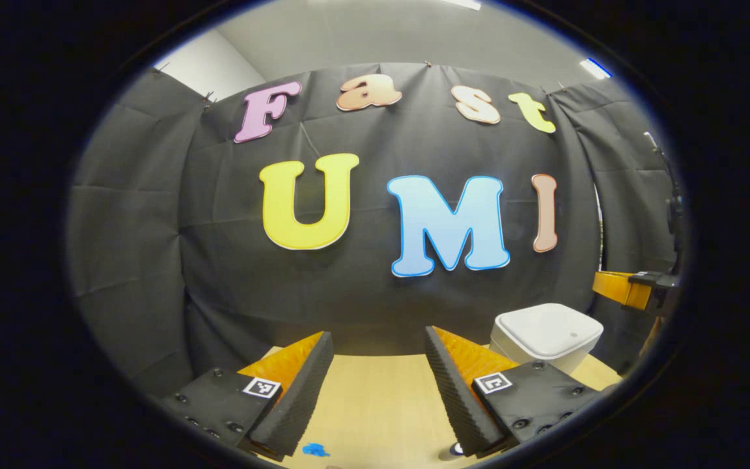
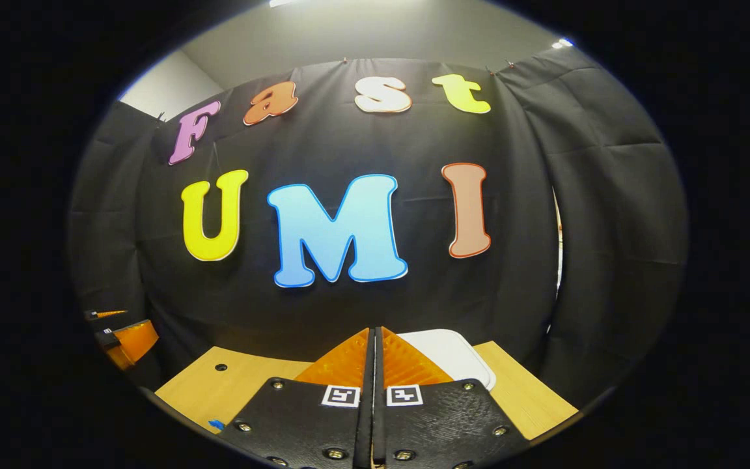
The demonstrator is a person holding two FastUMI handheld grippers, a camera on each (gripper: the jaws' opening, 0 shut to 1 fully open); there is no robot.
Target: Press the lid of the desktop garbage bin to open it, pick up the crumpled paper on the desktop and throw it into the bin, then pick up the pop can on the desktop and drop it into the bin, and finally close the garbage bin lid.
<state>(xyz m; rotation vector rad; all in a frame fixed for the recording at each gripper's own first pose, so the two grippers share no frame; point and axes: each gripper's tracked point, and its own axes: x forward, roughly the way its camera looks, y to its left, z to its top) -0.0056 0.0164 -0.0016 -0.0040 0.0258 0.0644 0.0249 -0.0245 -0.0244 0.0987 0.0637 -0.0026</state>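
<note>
A white desktop bin [image 1: 546, 335] with its flat lid down stands on the wooden table at the right of the left gripper view. My left gripper [image 1: 378, 352] hangs open above the table, left of the bin, with nothing between its fingers. At the far right edge of that view the right gripper [image 1: 635, 290] hovers above and beyond the bin. In the right gripper view my right gripper [image 2: 375, 339] is shut with nothing in it, its tips just over the near part of the white lid [image 2: 456, 355]. The left gripper [image 2: 121, 339] shows at the far left there.
The light wooden table [image 1: 375, 404] runs up to the black cloth wall close behind the bin. A small blue mark [image 1: 315, 449] lies on the table near the left gripper. A small hole [image 2: 220, 367] sits in the tabletop at the left.
</note>
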